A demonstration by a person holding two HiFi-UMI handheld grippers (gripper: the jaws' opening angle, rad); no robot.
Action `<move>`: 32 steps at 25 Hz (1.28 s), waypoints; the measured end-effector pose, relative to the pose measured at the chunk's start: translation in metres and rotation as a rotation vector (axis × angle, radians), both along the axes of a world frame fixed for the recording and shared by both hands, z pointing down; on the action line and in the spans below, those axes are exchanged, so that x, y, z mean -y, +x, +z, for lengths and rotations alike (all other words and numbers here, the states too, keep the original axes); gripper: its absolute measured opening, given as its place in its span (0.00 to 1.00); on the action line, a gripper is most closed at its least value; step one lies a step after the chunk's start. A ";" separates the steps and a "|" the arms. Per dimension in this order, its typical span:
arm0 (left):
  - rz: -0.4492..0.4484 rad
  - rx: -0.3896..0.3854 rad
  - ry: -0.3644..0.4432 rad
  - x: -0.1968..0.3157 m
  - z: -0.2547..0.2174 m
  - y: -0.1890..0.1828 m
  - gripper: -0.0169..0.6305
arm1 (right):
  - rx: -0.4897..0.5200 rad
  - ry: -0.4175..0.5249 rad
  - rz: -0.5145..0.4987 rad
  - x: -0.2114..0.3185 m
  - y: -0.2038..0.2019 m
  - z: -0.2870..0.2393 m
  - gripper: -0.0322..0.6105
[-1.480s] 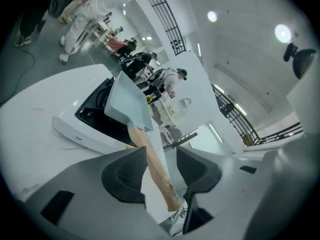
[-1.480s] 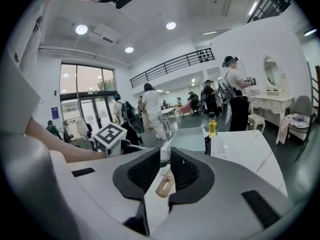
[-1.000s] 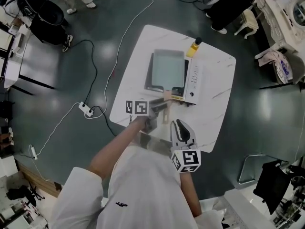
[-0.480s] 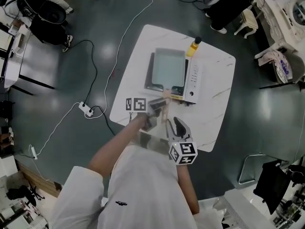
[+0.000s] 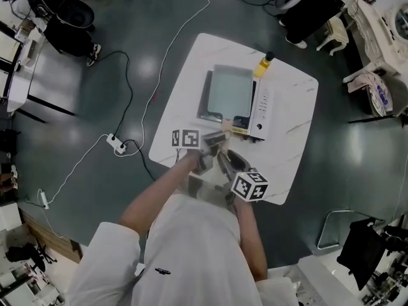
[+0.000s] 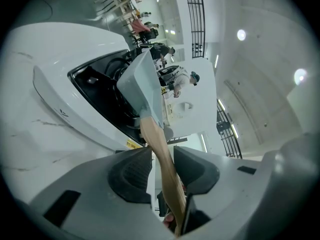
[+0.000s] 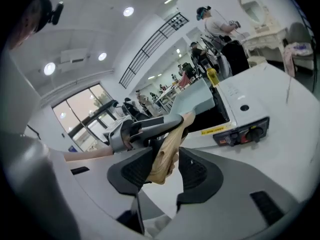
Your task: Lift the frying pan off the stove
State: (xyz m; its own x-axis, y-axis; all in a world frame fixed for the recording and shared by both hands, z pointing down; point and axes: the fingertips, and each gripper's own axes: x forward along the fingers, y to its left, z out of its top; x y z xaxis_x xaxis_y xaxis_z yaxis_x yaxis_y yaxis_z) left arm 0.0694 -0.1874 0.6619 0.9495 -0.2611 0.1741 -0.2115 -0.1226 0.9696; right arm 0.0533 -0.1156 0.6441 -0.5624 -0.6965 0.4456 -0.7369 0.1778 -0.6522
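A square pale blue frying pan sits on the white tabletop stove, its wooden handle pointing toward me. My left gripper has the handle between its pads, which are closing and press on it. In the left gripper view the pan stands over the stove's black top. My right gripper is right behind the left one. Its jaws are opening, and the handle's end lies loose between them.
The stove stands on a white marble table. A yellow bottle is at the stove's far end. The stove's knobs face the right gripper. A power strip and cables lie on the dark floor to the left.
My right gripper has moved up and left from the table's near edge to the handle's end. The left gripper has stayed at the handle.
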 end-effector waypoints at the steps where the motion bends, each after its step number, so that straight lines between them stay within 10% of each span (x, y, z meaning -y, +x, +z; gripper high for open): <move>1: -0.003 0.000 -0.004 0.000 0.001 0.000 0.22 | 0.053 -0.029 -0.002 0.001 -0.002 0.003 0.26; 13: -0.046 -0.018 -0.034 0.002 0.000 -0.001 0.20 | 0.281 -0.166 0.007 0.007 -0.003 0.005 0.21; 32: -0.072 -0.043 0.020 -0.007 -0.050 -0.005 0.21 | 0.259 -0.070 -0.033 -0.006 -0.005 -0.040 0.21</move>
State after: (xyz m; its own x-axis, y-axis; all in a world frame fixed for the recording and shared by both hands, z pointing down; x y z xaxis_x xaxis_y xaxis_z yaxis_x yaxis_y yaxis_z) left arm 0.0642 -0.1807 0.6118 0.9345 -0.3322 0.1276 -0.1787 -0.1281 0.9755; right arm 0.0484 -0.1101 0.6038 -0.6858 -0.6485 0.3303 -0.5384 0.1466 -0.8299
